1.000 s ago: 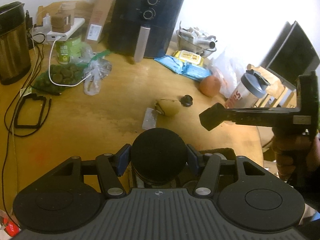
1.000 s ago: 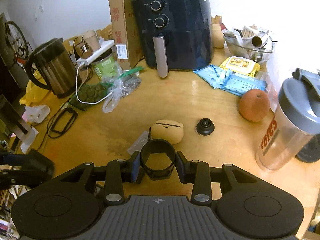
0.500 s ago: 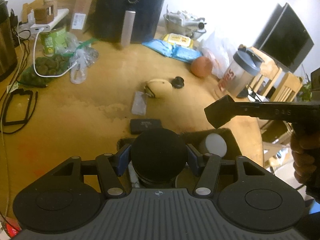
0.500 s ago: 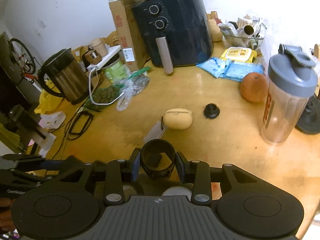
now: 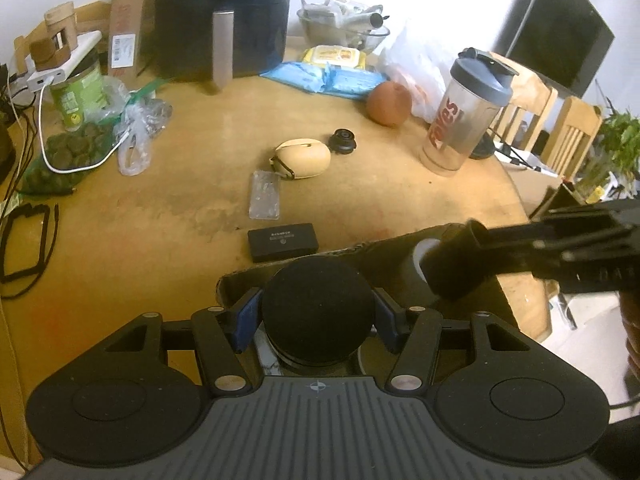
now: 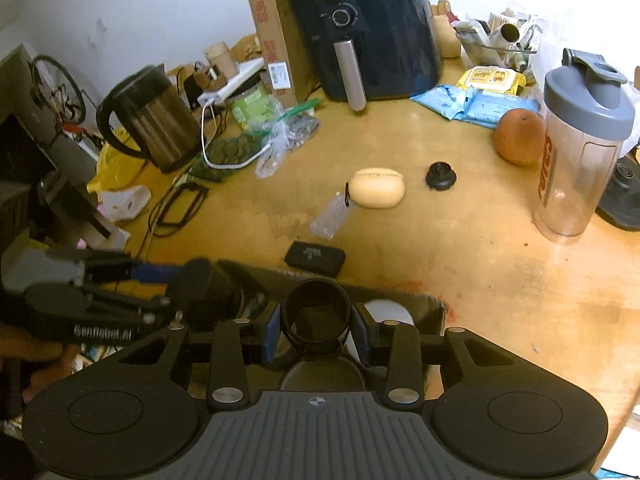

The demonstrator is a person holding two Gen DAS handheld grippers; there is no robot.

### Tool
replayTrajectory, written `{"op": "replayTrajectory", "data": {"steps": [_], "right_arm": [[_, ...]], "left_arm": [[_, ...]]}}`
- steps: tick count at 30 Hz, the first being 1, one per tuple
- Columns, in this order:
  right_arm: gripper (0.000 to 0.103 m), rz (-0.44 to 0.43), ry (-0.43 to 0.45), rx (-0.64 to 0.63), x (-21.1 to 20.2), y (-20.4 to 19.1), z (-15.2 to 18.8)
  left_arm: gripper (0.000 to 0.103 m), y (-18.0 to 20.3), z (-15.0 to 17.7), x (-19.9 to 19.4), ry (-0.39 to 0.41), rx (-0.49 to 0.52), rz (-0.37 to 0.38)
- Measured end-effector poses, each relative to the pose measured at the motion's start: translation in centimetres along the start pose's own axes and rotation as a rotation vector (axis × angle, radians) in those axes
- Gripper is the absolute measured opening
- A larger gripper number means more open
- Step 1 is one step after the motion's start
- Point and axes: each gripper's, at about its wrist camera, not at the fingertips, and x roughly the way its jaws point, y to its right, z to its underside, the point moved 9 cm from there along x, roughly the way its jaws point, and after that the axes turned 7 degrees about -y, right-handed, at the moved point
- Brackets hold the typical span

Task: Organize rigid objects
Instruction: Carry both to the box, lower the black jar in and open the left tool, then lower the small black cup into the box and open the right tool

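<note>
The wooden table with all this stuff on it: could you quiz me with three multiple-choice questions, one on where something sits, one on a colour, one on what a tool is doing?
1. The small black rectangular case lies
A. next to the kettle
B. just beyond the cardboard box
C. under the shaker bottle

2. The shaker bottle's lid is
A. grey
B. red
C. green

3. The left tool is
A. open and empty
B. lying on the table
C. shut on a round black lid

Answers:
1 B, the black rectangular case lies past the cardboard box rim.
2 A, the shaker bottle has a grey cap.
3 C, the left tool clamps the round black lid from both sides.
</note>
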Motion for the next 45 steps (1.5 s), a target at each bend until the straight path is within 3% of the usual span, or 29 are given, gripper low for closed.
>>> {"op": "replayTrajectory", "data": {"steps": [10,13,15,39,45], "right_arm": [[0.04,0.009,-0.04,-0.023,0.0,-0.5,2.1],[0.04,0.025,-0.05,-0.028,0.1,-0.6,2.6],[0.04,0.026,-0.052,-0.024,0.1,-0.6,2.9],[0.04,0.108,-0.061,-0.093,0.1,-2.4,2.9],[0.04,0.176,-0.077,-0.079,0.1,-1.9,3.3]], "left_arm": [[0.058,0.3,-0.5,0.7,-0.009,0.046,-0.036],[0.058,0.5,-0.7,-0.1,0.042,0.052,-0.035],[0.069,0.5,-0.8,-0.7,0.066,0.049,-0.026],[0.07,-1.2,3.5,-3.6,0.062,-0.159,-0.002],[0.07,-2.2,4.2,-4.0,0.07,-0.193,-0.011]]}}
